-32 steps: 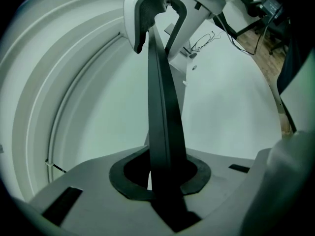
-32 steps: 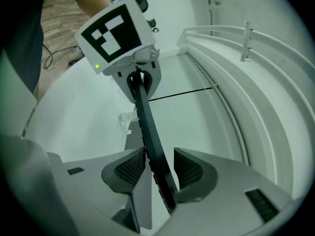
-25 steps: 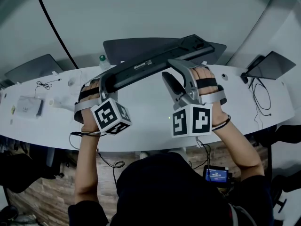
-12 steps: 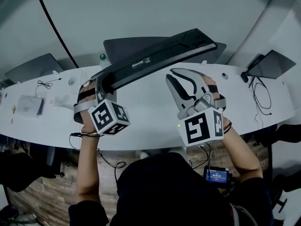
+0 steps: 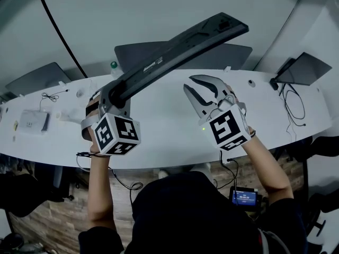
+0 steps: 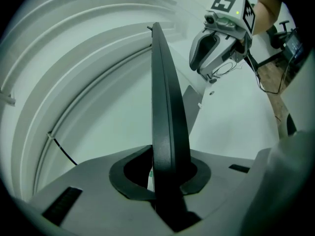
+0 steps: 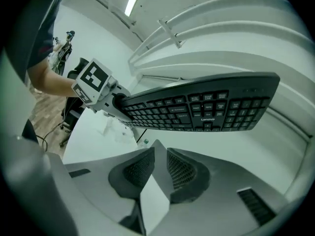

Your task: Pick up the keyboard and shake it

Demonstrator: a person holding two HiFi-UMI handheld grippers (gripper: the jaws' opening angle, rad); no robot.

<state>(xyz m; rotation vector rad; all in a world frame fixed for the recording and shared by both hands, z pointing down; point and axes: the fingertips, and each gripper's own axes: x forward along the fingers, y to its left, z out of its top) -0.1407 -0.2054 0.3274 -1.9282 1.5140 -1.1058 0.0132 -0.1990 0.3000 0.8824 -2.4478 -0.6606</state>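
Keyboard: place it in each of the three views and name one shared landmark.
Head view: the keyboard slants from the left gripper, centre-left, to upper right, underside showing.
Left gripper view: the keyboard stands edge-on and upright at centre, clamped between the jaws.
Right gripper view: the keyboard lies across the middle, keys showing.
Shared landmark: the white table, seen lower middle, right and lower left respectively.

The keyboard [image 5: 180,49] is matt black plastic, the table [image 5: 159,128] smooth glossy white.

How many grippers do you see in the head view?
2. The left gripper clamps the keyboard at its left end; the right gripper hangs apart, fingers just closed on nothing.
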